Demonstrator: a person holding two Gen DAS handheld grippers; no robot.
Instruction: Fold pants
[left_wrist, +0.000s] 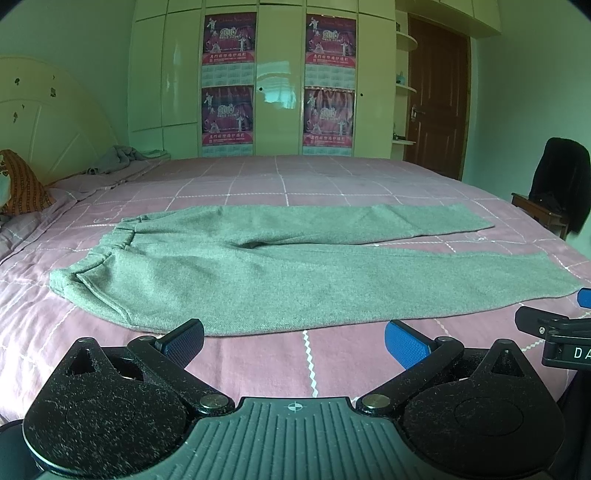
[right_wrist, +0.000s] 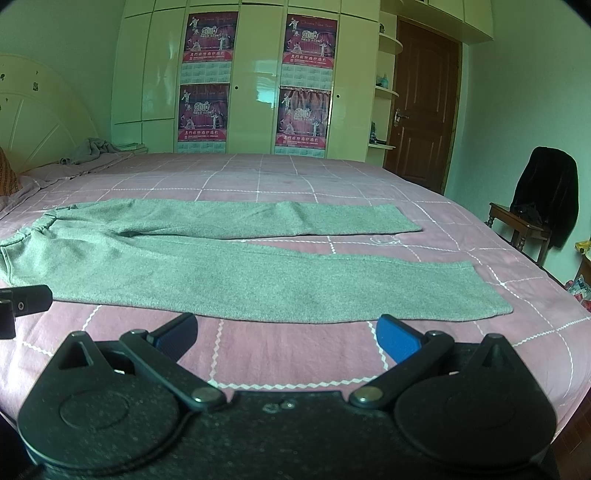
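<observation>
Lying flat on the bed, legs spread a little apart: the grey pants, waist to the left, leg ends to the right. Lying just past both sets of fingers, near leg closest.

Hovering low over the near edge of the bed, not touching the cloth: the left hand-held gripper, jaws standing wide apart, holding nothing. Hovering the same way further right, near the leg ends: the right hand-held gripper, jaws also wide apart and empty.

Possibly going wrong from here:
- Pinching the pink sheet along with the pants, since both are soft and lying pressed together.
- Grabbing only the top layer of a leg (two layers there), leaving the bottom one dragging and bunching.
- Lifting one side faster than the other, making the fold crooked.
- Sliding the whole pants across the sheet instead of folding, since nothing is holding them down.
- Bumping one tool into the other, sitting quite close side by side.

Looking fuzzy and thick, like a warm knit: the pants. Looking puffy and gathered: the waist, likely stretchy. Ending in straight edges: the legs. Looking smooth and thin, pink with white lines making squares: the sheet. Looking hard and black, with bumpy blue pads for gripping: the tool fingers.
</observation>
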